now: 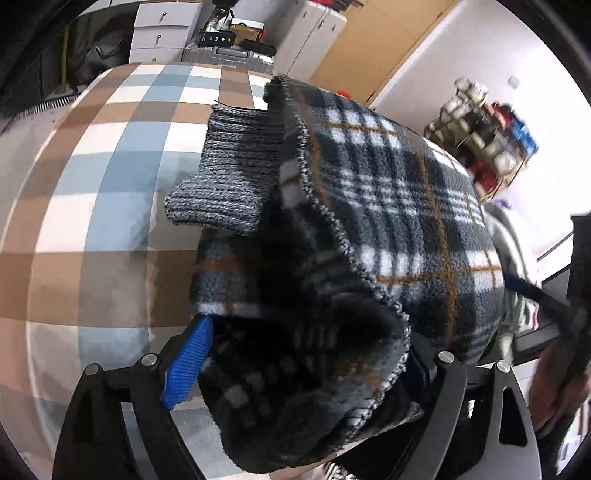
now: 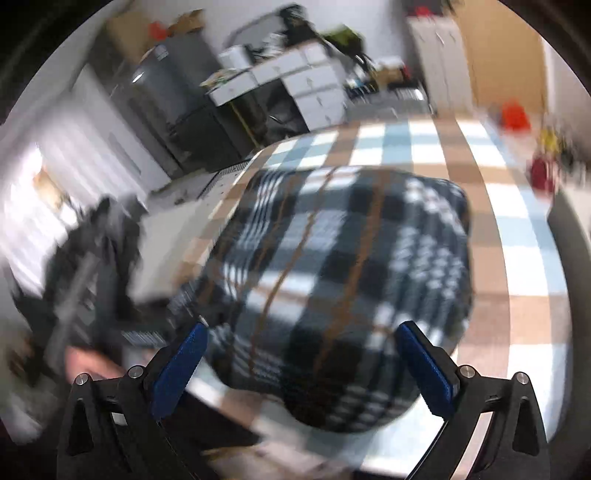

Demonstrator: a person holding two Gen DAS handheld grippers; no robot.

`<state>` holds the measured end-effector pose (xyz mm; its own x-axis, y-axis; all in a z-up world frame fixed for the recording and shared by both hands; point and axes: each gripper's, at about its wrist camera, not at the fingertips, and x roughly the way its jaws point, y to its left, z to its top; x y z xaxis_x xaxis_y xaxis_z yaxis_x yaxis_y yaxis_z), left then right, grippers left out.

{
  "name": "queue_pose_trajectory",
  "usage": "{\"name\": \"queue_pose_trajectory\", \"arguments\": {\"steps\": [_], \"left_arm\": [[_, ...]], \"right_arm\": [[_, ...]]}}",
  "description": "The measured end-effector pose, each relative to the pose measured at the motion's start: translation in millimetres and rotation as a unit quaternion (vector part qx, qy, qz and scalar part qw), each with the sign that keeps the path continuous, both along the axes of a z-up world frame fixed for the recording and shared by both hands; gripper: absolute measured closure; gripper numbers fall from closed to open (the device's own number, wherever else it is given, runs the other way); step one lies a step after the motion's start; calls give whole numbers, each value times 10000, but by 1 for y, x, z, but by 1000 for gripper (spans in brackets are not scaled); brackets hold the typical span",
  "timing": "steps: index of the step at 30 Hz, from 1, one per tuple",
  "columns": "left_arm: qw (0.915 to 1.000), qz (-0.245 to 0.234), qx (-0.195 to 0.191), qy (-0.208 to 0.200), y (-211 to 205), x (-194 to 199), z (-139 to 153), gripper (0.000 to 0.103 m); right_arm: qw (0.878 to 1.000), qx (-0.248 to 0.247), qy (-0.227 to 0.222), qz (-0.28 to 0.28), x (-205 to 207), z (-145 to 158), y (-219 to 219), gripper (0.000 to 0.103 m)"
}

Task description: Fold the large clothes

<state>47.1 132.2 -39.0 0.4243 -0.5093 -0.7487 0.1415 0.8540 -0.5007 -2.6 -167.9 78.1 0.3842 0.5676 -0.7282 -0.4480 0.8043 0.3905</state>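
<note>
A dark plaid fleece garment [image 1: 388, 192] with a grey ribbed knit cuff [image 1: 229, 177] lies folded in a thick bundle on the checked tablecloth [image 1: 92, 184]. My left gripper [image 1: 303, 365] stands wide, and a bunched edge of the fleece lies loosely between its fingers, beside the blue left pad [image 1: 188, 365]. In the blurred right wrist view the same garment [image 2: 332, 258] fills the middle. My right gripper [image 2: 303, 369] hangs open just over its near edge, and both blue pads [image 2: 428, 369] stand apart from the cloth.
White drawers [image 1: 159, 33] and a silver suitcase [image 1: 229, 55] stand behind the table's far edge. A cluttered shelf [image 1: 491, 136] is at the right. A hand [image 1: 554, 387] shows at the right edge. The tablecloth [image 2: 517, 240] lies bare right of the garment.
</note>
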Motion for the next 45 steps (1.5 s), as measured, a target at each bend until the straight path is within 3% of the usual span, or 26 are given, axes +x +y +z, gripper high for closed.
{"name": "queue_pose_trajectory", "arguments": {"steps": [3, 6, 11, 14, 17, 19, 22, 27, 31, 32, 33, 36, 39, 42, 43, 45], "left_arm": [[9995, 19, -295, -70, 7, -1, -4, 15], [9994, -3, -302, -146, 5, -1, 1, 15], [9990, -114, -426, -118, 8, -7, -1, 15], [9989, -112, -454, -40, 10, -5, -1, 15], [9996, -158, -130, -212, 5, -7, 5, 15], [9994, -35, 161, -290, 5, -9, 6, 15], [9999, 89, -92, -94, 14, -7, 2, 15], [9996, 65, -278, 37, 23, -9, -3, 15], [9998, 93, -194, 16, 24, -13, -2, 15], [9997, 110, -228, 37, 25, -14, -3, 15], [9996, 132, -247, 57, 26, -14, -3, 15], [9994, 172, -272, 91, 32, -18, -5, 15], [9997, 175, -155, 72, 37, -20, -7, 15], [9995, 244, -56, 180, 45, -21, -12, 15], [9993, 275, -91, 229, 47, -21, -14, 15], [9991, 274, -113, 318, 47, -20, -18, 15]], "right_arm": [[9988, 207, 437, -105, 29, 35, -5, 0], [9922, 9, 1209, 299, 60, 42, 25, 0], [9714, -891, 2195, 184, 103, 3, 69, 5], [9597, -1395, 2423, 287, 113, -26, 81, 2], [9452, -2278, 2296, 454, 113, -58, 99, 0], [9414, -2583, 2141, 338, 116, -68, 113, 0], [9383, -2819, 1988, 240, 118, -71, 126, 0], [9403, -2779, 1940, 308, 112, -52, 123, 0], [9639, -2104, 1565, 468, 111, -2, 116, 0], [9642, -2154, 1471, 483, 109, 3, 119, 0], [9586, -2462, 1331, 527, 107, 3, 126, 0], [9148, -3902, 595, 860, 100, -19, 162, 0], [8789, -4523, 49, 1512, 87, -46, 195, 0], [8697, -4645, 31, 1667, 87, -66, 212, 0], [8676, -4668, 236, 1696, 92, -73, 215, 0], [8754, -4513, 671, 1598, 102, -79, 214, 0]]}}
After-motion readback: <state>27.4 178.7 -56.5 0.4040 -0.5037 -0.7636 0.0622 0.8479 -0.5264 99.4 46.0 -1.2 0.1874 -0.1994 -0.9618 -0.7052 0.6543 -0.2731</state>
